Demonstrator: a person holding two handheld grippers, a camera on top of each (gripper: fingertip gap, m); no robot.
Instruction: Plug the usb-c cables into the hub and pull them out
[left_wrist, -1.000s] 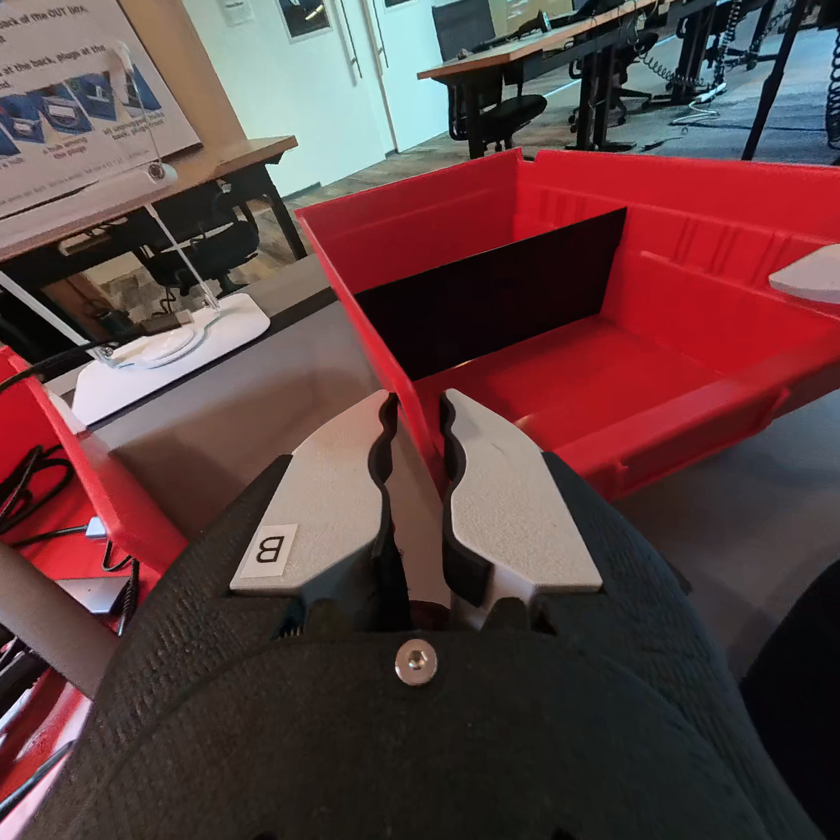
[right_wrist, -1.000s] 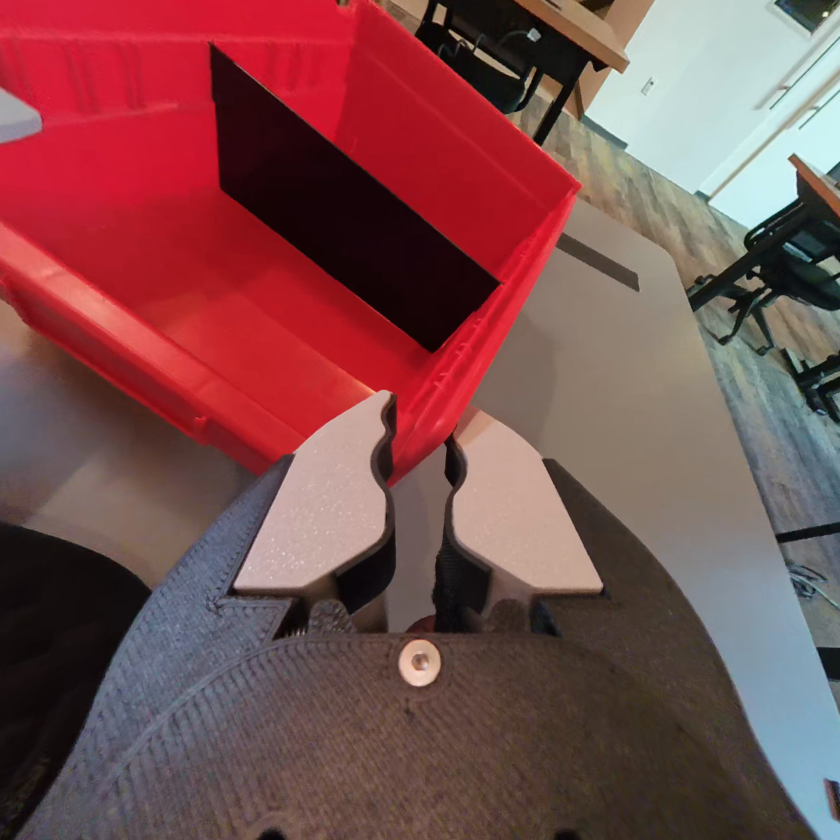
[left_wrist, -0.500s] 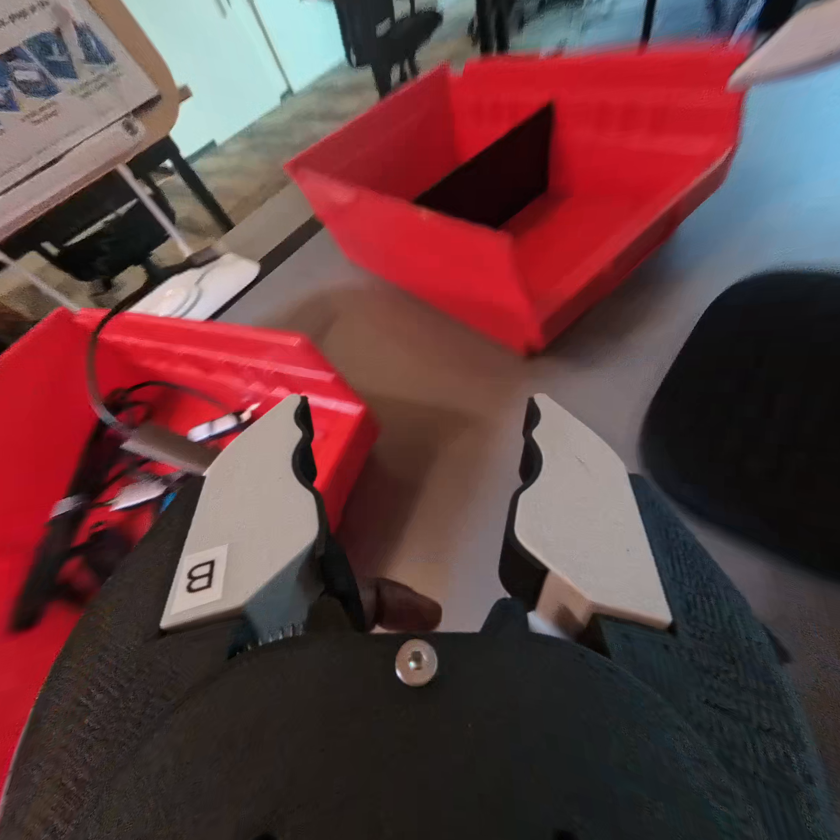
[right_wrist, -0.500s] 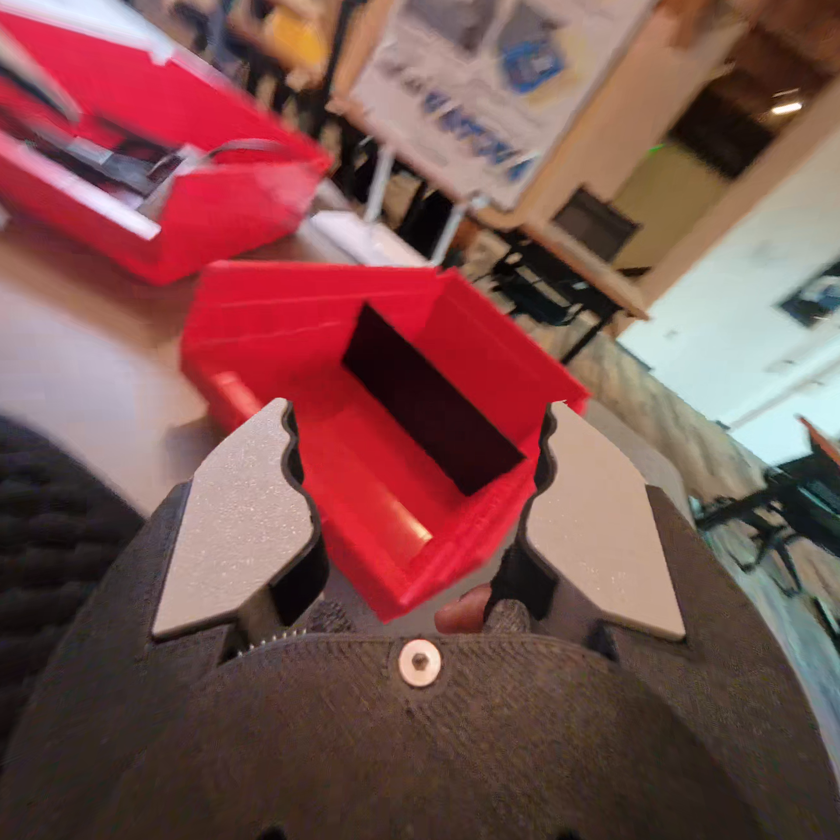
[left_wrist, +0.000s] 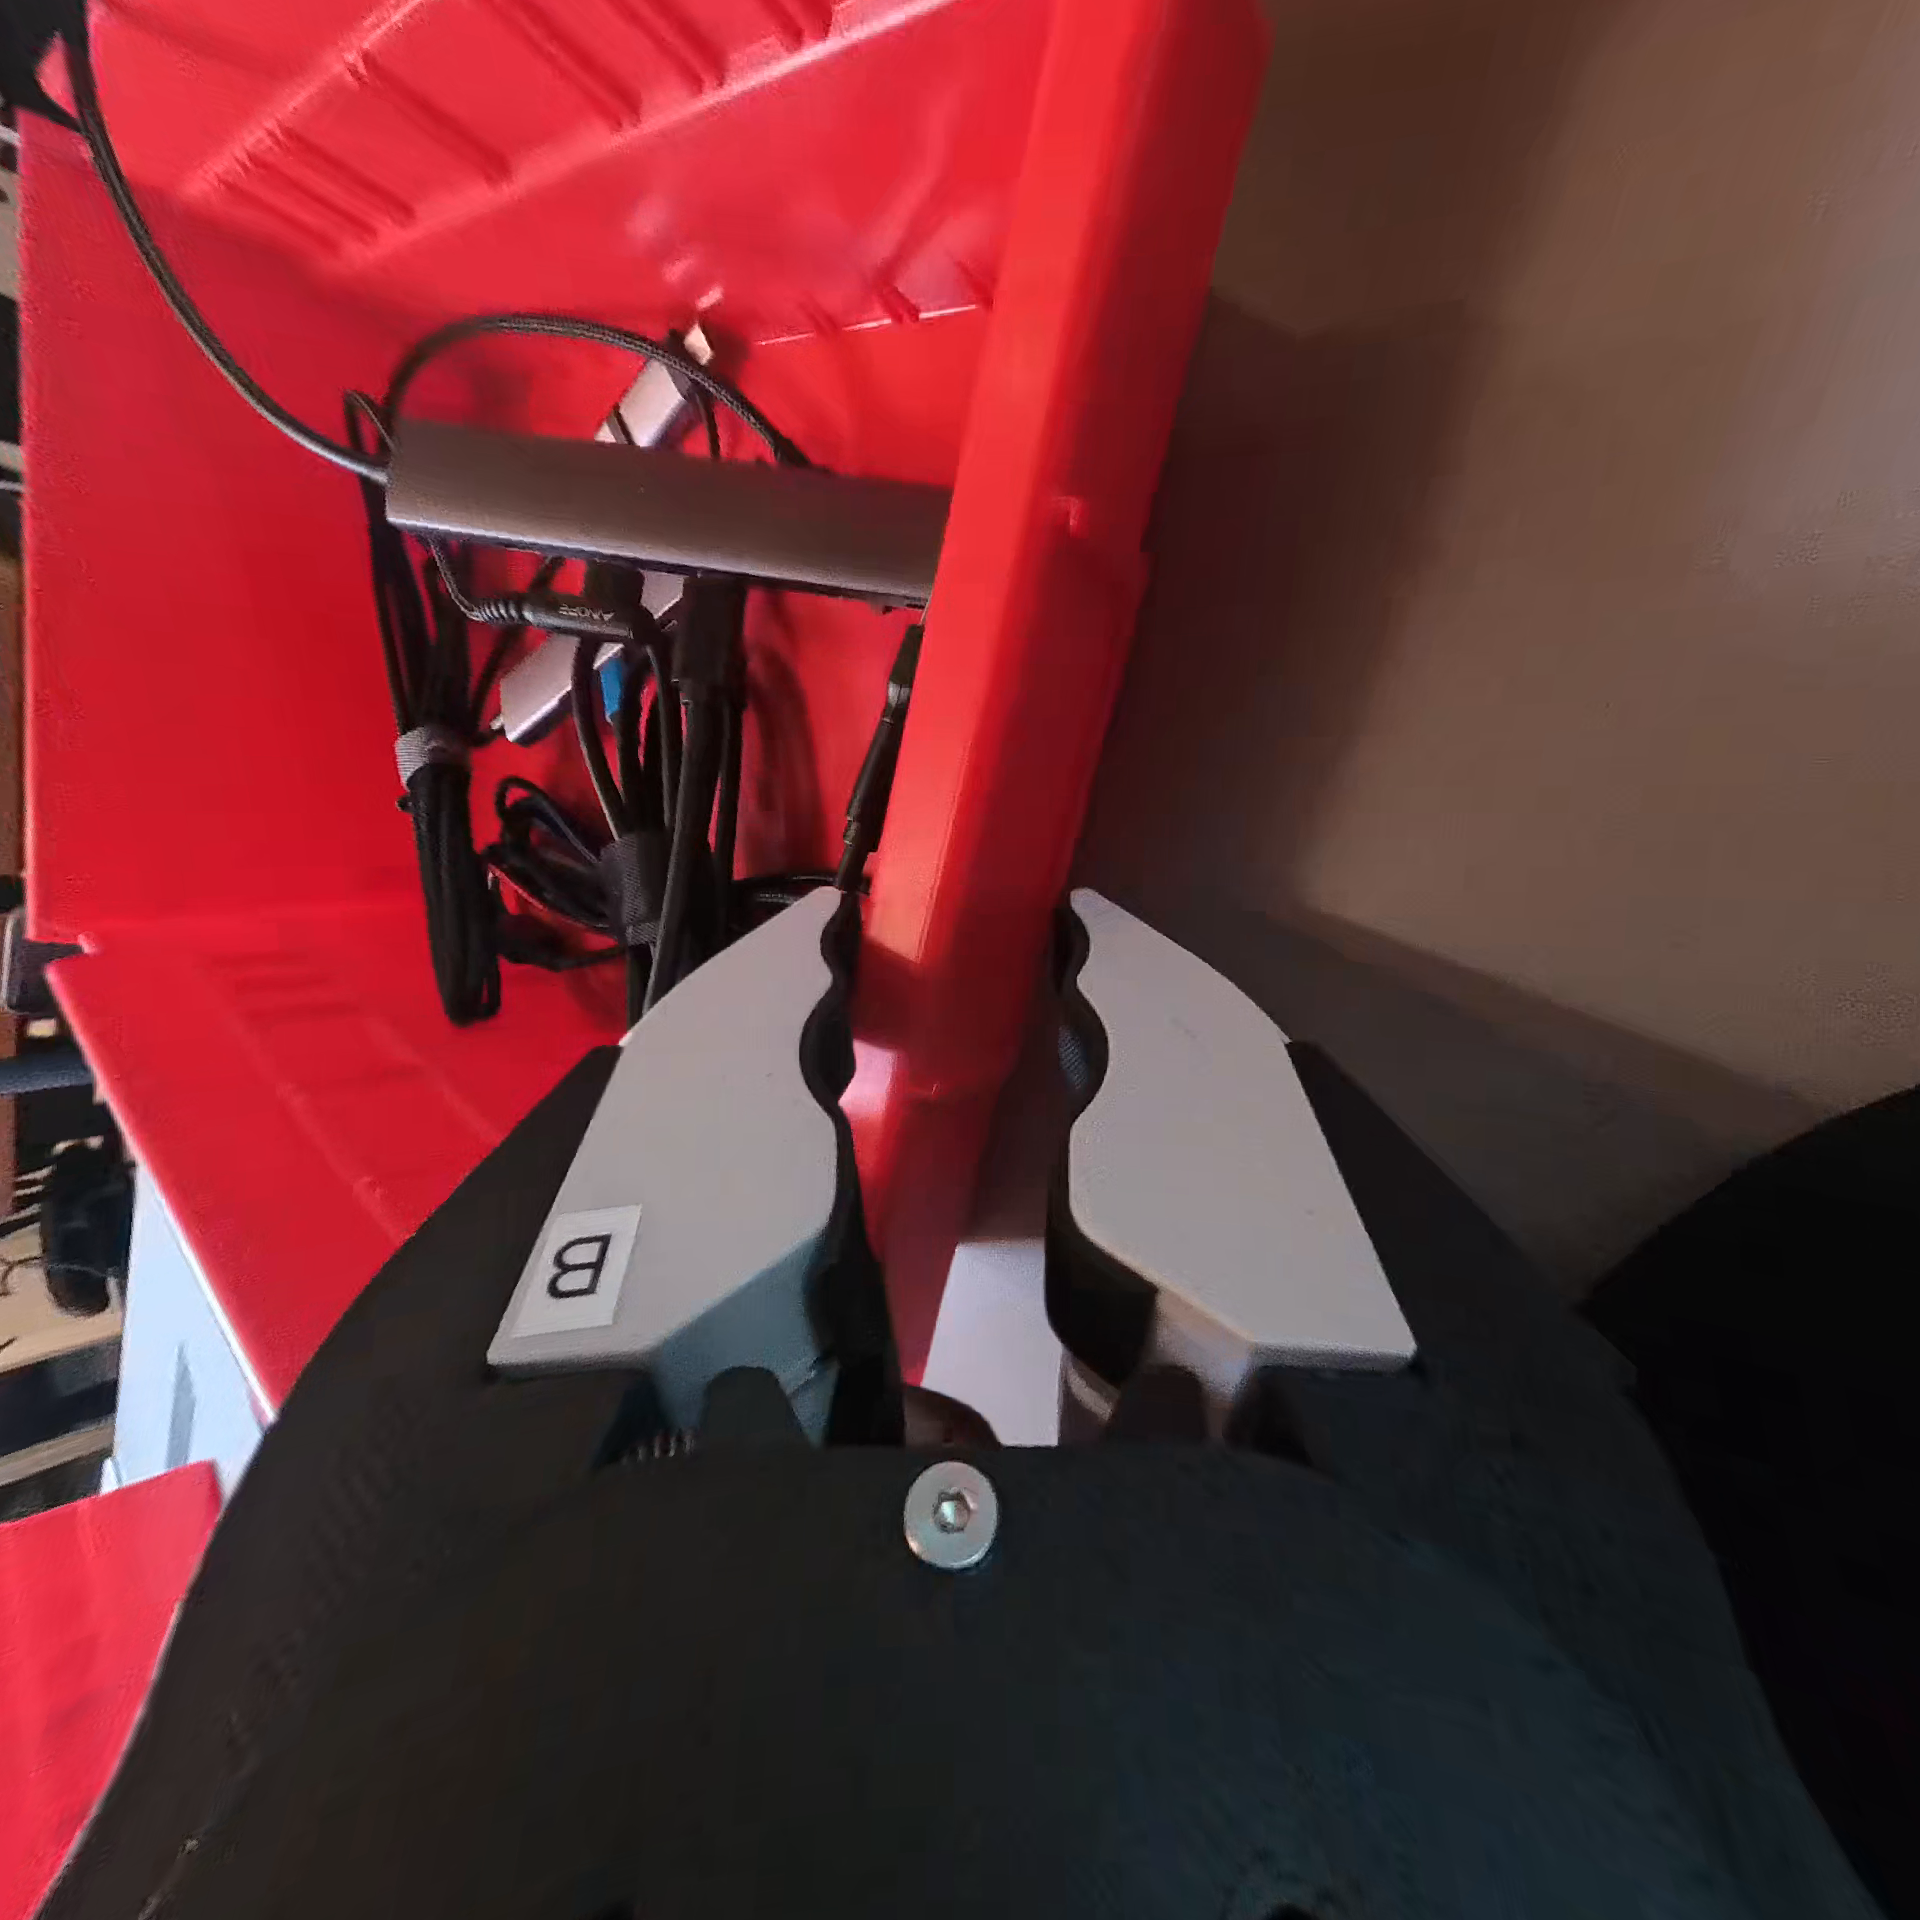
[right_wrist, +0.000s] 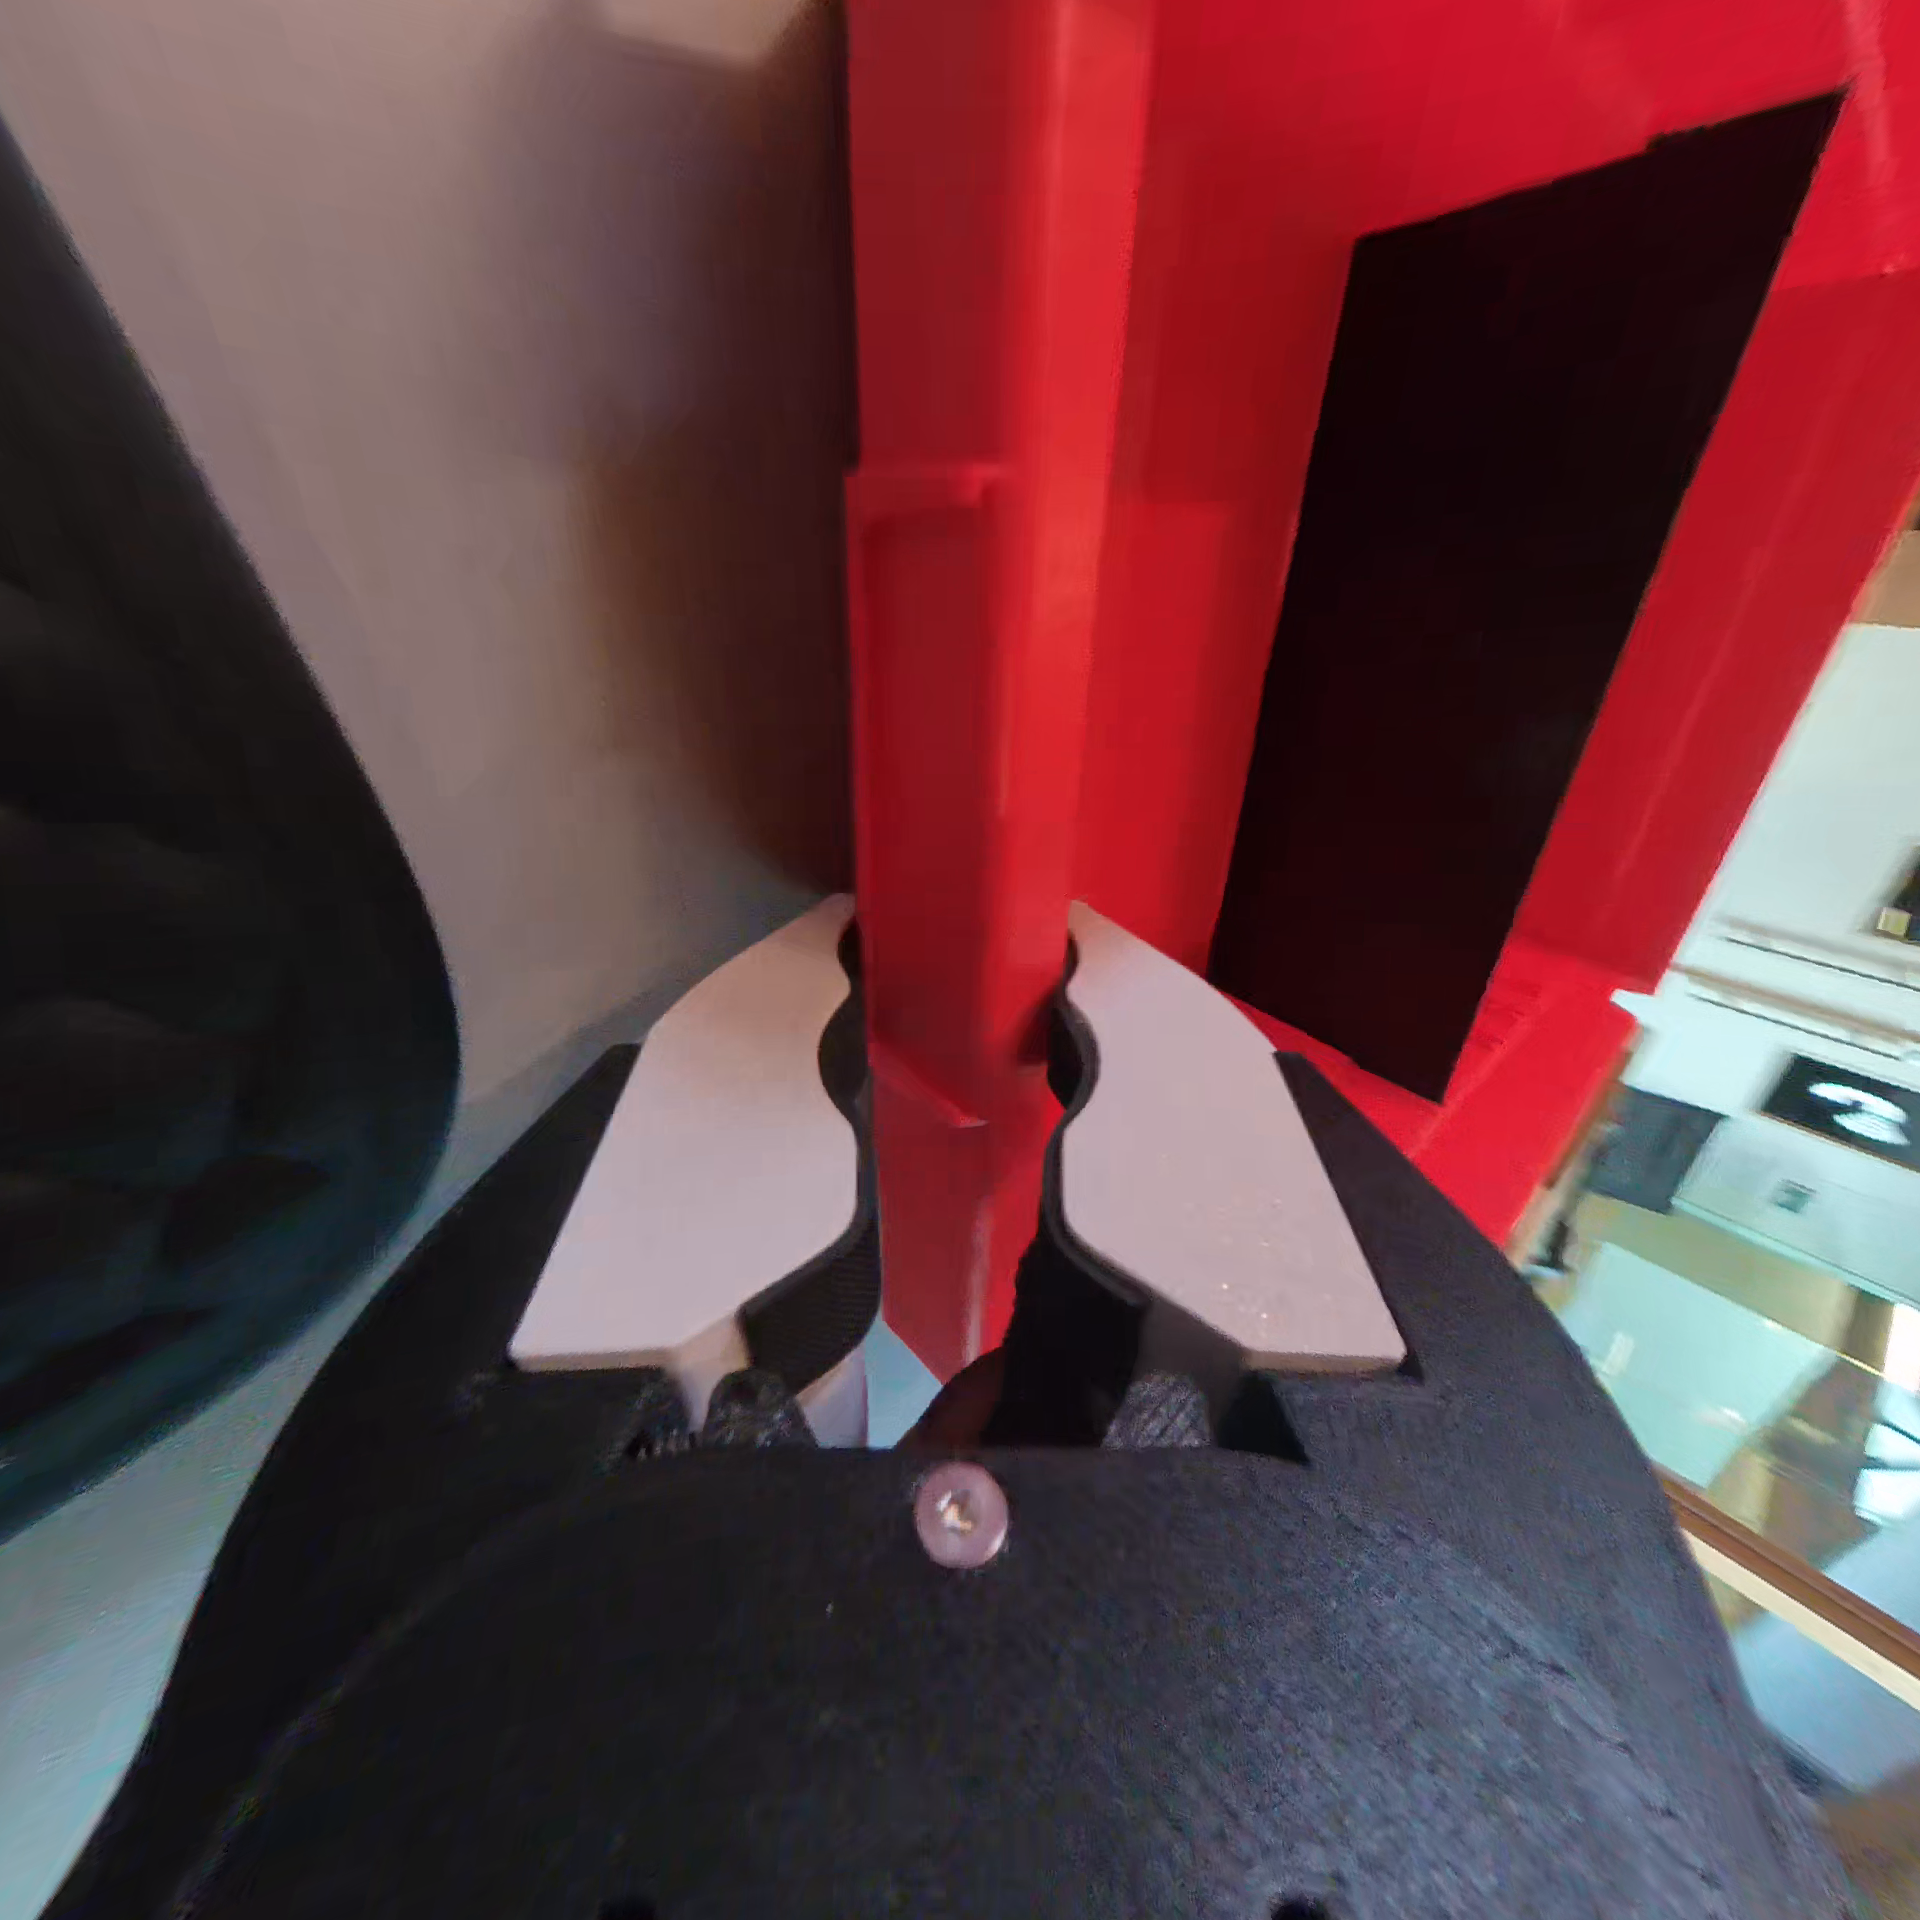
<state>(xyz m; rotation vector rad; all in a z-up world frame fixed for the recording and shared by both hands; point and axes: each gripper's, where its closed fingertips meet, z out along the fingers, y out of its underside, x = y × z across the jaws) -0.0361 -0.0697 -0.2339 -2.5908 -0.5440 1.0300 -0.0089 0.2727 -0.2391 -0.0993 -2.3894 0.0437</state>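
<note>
A grey USB hub (left_wrist: 665, 509) lies in a red bin (left_wrist: 312, 1039) among a tangle of black cables (left_wrist: 675, 748); some cables run to its underside, and a black plug (left_wrist: 883, 727) hangs beside the bin's wall. My left gripper (left_wrist: 951, 920) is shut on that bin's thick front lip (left_wrist: 1101, 312). My right gripper (right_wrist: 958, 925) is shut on the front lip of a second red bin (right_wrist: 1174, 416), which holds only a black divider (right_wrist: 1507, 571). Both views are turned sideways and slightly blurred.
The grey table (left_wrist: 1558, 520) lies between the two bins and also shows in the right wrist view (right_wrist: 520, 416). The other gripper's black body shows at the edge of each view, right in the left wrist view (left_wrist: 1818, 1351) and left in the right wrist view (right_wrist: 156, 727). The grippers' ends are close to 35 cm from one another.
Both grippers let go of the divider bin's side walls, opened and swung away. The left has now closed on the cable bin's front lip and the right on the divider bin's front lip.
</note>
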